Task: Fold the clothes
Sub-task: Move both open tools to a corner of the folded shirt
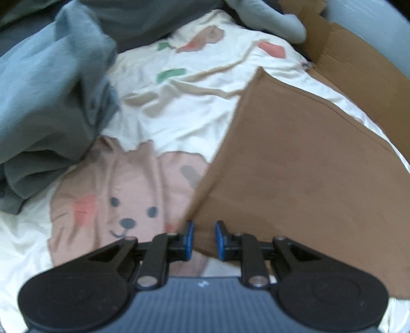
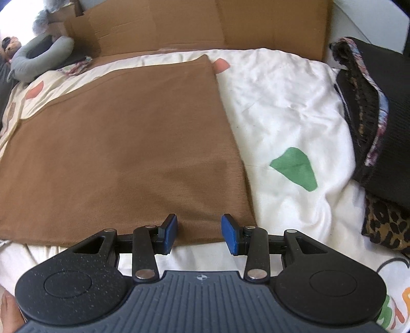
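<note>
Brown cloth (image 2: pixel 123 143), the piece being folded, lies spread flat on the bed's white printed cover (image 2: pixel 282 107), and everything else is best placed against it. Its near edge runs just in front of the right gripper (image 2: pixel 199 234), whose jaws stand moderately apart over that edge with nothing between the blue pads; that stance looks chosen to take the hem near the cloth's right-hand corner. The left gripper (image 1: pixel 203 239) sits at the cloth's opposite, left-hand near corner, jaws narrow; brown fabric shows in the gap between them, but blur keeps me from telling whether the pads actually press it. Holding one corner each would let both ends of the near edge travel together, so the fold lands square. Left of the cloth, a heap of blue-grey clothes (image 1: pixel 51 84) waits, well off the working patch. Beyond the cloth's far edge, cardboard (image 2: pixel 205 23) stands like a backstop. To its right, a dark leopard-trimmed bundle (image 2: pixel 376 128) rests clear of the fold.
</note>
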`<state>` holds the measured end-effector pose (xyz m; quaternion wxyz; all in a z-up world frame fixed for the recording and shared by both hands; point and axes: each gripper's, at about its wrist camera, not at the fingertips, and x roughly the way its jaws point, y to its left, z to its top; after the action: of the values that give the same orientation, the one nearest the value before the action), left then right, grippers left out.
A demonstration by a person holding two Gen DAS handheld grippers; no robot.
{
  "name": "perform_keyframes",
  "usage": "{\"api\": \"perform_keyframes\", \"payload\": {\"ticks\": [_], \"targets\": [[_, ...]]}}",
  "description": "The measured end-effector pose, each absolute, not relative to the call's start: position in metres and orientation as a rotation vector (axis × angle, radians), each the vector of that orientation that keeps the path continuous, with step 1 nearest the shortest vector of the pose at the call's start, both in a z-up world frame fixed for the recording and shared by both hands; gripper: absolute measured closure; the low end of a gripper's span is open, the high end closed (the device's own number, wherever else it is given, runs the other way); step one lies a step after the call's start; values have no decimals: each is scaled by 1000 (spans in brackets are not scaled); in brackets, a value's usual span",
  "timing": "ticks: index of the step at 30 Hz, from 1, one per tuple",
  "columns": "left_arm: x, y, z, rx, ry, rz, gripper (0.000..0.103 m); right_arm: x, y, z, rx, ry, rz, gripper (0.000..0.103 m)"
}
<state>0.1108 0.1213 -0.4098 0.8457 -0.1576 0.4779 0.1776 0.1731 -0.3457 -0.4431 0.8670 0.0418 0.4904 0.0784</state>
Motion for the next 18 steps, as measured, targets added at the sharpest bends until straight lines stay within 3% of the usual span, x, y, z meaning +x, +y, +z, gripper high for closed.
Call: {"api": "perform_keyframes", "payload": {"ticks": [8, 18], "targets": [[98, 145, -407, -463, 986, 438, 77, 169, -369, -438, 242, 1053, 124, 57], [86, 155, -416, -696, 988, 374, 67, 159, -417, -463, 662, 1057, 38, 57]]}}
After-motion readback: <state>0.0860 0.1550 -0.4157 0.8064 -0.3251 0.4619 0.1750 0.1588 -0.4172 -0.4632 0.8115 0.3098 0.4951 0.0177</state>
